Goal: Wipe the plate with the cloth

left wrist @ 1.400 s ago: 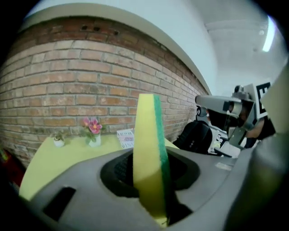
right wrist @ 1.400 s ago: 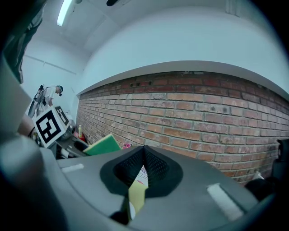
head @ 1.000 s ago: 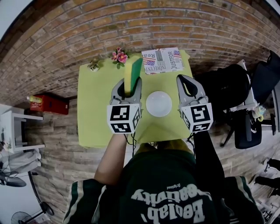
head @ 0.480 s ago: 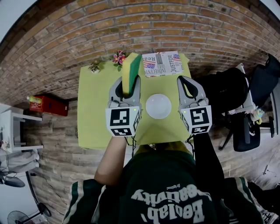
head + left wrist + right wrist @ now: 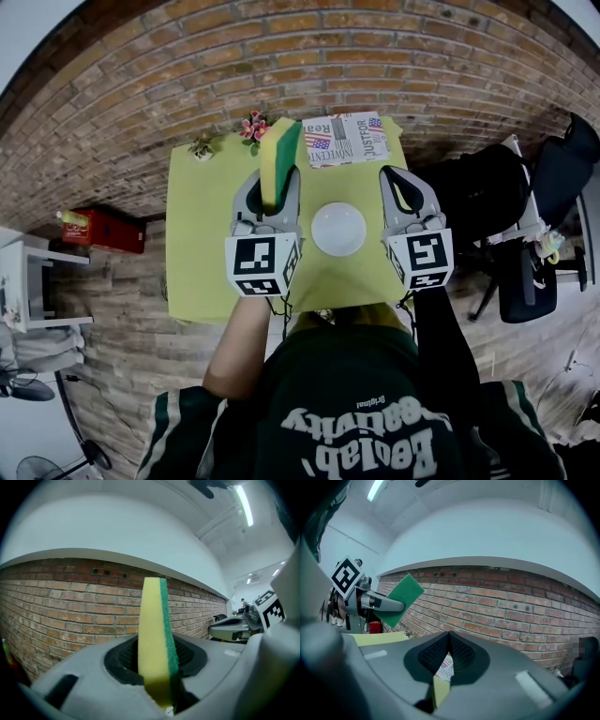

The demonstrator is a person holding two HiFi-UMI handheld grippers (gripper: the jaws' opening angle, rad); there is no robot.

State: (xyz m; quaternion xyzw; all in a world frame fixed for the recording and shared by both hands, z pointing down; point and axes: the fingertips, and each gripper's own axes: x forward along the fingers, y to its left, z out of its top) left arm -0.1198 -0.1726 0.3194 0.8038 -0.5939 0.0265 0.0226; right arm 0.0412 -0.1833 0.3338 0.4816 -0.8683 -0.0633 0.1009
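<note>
Yellow-green sponge [image 5: 156,639] upright, clamped between jaws, brick wall [image 5: 65,606] behind

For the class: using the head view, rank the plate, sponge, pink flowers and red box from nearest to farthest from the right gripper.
From the right gripper:
1. Plate, just left of it.
2. Sponge, in the left gripper.
3. Pink flowers, at the table's far edge.
4. Red box, on the floor, far left.

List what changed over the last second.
The left gripper nudged its sponge slightly up-frame, so the tip now overlaps the newspaper edge. Nothing was grabbed or released. The sponge stays clamped, the right gripper stays shut and empty, and the white plate is untouched.
</note>
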